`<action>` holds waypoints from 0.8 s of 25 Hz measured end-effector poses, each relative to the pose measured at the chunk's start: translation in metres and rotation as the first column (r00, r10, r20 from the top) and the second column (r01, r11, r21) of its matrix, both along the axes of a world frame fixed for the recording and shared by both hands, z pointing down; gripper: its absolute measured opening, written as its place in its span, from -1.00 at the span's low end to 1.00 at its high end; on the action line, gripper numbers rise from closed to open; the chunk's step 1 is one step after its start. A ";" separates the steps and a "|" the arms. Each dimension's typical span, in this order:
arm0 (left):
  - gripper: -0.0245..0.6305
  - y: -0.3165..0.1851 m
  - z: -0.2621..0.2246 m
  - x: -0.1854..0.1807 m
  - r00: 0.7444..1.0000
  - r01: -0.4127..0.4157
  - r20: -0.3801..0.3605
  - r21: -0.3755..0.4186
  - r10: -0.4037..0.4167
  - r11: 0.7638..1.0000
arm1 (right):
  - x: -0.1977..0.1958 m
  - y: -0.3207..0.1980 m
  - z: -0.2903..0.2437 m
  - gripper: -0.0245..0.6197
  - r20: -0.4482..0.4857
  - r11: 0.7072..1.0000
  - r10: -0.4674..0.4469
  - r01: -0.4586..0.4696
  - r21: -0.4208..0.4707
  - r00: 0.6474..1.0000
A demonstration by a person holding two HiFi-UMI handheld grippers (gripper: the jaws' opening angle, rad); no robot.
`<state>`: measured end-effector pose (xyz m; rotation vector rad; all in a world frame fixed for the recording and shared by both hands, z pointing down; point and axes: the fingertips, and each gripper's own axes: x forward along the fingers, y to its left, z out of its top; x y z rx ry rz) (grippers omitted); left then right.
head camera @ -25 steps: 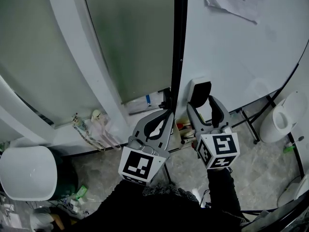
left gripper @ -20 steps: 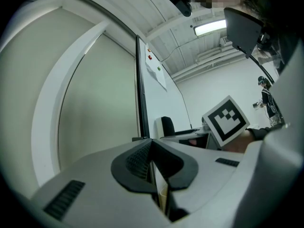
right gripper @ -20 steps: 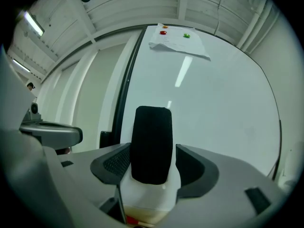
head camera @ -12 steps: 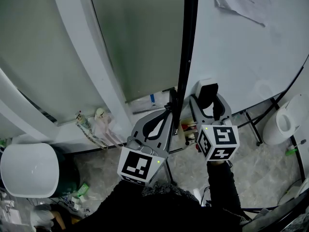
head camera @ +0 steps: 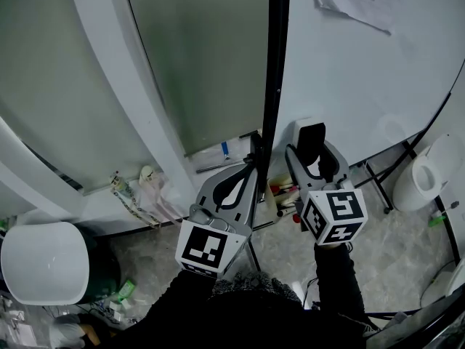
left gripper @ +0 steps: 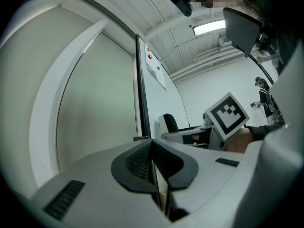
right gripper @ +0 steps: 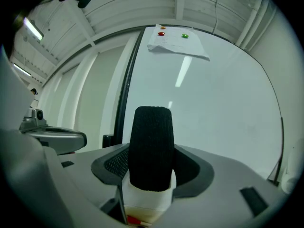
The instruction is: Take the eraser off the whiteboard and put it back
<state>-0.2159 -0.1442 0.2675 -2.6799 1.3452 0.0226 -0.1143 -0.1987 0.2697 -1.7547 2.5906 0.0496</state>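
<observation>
The eraser (head camera: 308, 142), a white block with a black felt face, sits upright between the jaws of my right gripper (head camera: 312, 151), just in front of the whiteboard (head camera: 363, 71). In the right gripper view the eraser (right gripper: 151, 151) fills the gap between the two fingers, felt side toward the camera, and the whiteboard (right gripper: 204, 108) spreads behind it. My left gripper (head camera: 242, 184) hangs lower left of it, by the board's black edge (head camera: 275, 78), jaws pressed together on nothing. In the left gripper view the left gripper (left gripper: 154, 167) shows its pads meeting.
A paper sheet (head camera: 356, 2) is pinned high on the board with magnets (right gripper: 161, 33). The marker tray (head camera: 280, 195) lies under the board. A white bin (head camera: 43, 260) stands lower left, a white stool (head camera: 425, 177) at right. Frosted glass panels (head camera: 196, 57) are at left.
The right gripper closed around the eraser and has drawn it slightly down and right, away from the board. The left gripper has hardly moved.
</observation>
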 end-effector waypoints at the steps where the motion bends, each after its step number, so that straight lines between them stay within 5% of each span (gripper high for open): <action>1: -0.91 0.000 0.000 0.000 1.000 -0.004 0.000 0.002 0.004 1.000 | 0.002 0.004 -0.001 -0.08 0.002 1.000 0.003 -0.003 0.005 1.000; 20: -0.91 0.012 -0.005 0.027 0.991 -0.133 -0.024 0.015 0.134 0.991 | 0.065 0.073 -0.004 -0.09 0.058 0.987 0.160 -0.161 0.014 0.985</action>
